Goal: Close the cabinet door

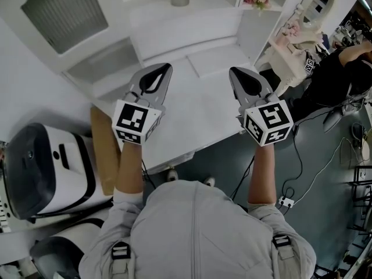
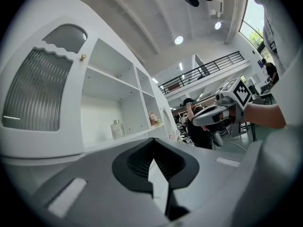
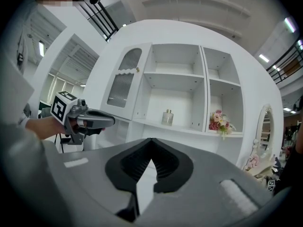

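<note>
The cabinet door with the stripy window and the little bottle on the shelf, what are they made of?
Cabinet door: probably white-painted wood or board, because its frame looks smooth and matte. Its pane seems to be ribbed glass or clear plastic, going by the fine upright grooves. Bottle: likely frosted glass, since it looks pale and cloudy.

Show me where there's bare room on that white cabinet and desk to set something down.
The white desk top looks bare. Both upper shelf compartments, right of the open ribbed-glass cabinet door, are bare too. Lower down, a small clear glass bottle and a pink flower bouquet each occupy a shelf.
</note>
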The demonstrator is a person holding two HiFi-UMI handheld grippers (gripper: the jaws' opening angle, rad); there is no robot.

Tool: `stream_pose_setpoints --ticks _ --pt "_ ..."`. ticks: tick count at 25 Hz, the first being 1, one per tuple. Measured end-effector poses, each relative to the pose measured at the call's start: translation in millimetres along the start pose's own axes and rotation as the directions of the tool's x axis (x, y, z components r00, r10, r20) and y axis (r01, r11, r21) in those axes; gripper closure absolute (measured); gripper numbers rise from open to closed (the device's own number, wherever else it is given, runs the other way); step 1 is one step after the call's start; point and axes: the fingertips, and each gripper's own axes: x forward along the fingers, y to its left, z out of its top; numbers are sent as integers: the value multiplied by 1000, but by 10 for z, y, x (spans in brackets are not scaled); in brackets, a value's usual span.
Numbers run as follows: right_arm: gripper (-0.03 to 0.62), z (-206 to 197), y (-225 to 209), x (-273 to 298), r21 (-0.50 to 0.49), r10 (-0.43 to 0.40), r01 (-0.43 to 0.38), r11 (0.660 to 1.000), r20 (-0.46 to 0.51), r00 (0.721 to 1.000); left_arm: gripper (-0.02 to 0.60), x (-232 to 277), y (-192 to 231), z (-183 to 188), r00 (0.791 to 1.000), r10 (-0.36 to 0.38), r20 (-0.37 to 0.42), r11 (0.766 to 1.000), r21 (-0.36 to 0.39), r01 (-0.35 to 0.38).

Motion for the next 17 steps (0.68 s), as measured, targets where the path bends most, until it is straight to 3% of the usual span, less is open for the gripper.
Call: stream_pose_setpoints --ticks 17 --pt "592 -80 155 -43 23 20 -20 1000 -7 1000 565 -154 -59 -83 1000 8 -12 999 -47 -9"
